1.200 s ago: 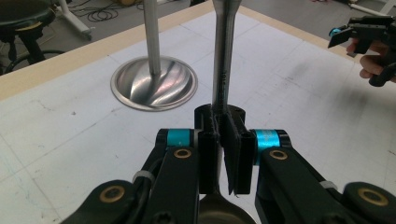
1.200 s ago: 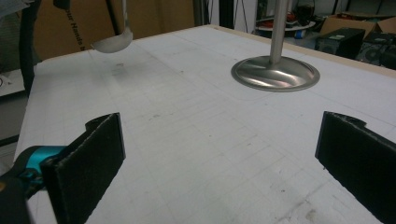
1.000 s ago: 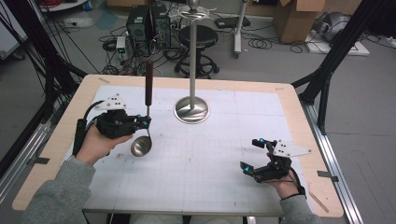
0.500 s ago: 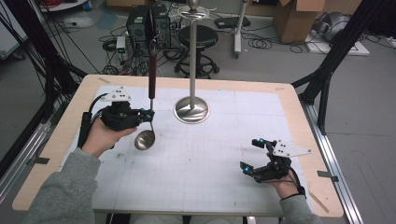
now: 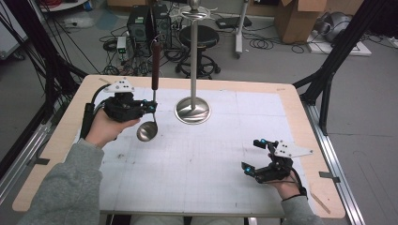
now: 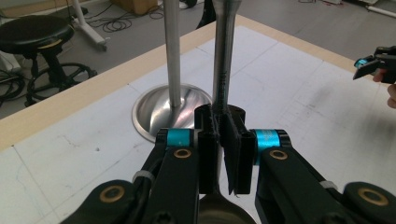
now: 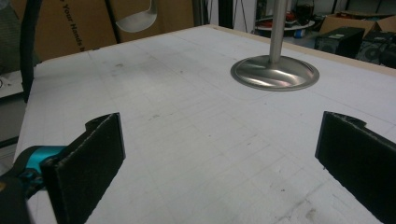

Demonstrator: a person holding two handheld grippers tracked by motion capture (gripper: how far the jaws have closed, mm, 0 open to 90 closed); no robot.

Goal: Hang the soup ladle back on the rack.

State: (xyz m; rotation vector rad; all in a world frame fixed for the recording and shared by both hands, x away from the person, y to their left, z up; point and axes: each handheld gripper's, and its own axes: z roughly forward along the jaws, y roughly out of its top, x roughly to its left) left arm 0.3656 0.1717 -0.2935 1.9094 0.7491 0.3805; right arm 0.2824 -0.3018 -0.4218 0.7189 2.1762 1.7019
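Ladle (image 5: 149, 112) hangs upright above the desk's (image 5: 197, 178) far left, just left of the steel stand (image 5: 193, 108), pinched at its shaft in my left tool (image 5: 151, 107). My right tool (image 5: 257, 154) rests near right, jaws wide, holding nothing.

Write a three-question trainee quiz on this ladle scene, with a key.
1. True or false: the left hand-held gripper is shut on the steel ladle with a dark red-brown handle.
2. How do the right hand-held gripper's jaws stand? A open, B shut on something.
3. What does the shiny steel stand with a round base rest on?

Key: 1 true. 2 A. 3 the white gridded tabletop.
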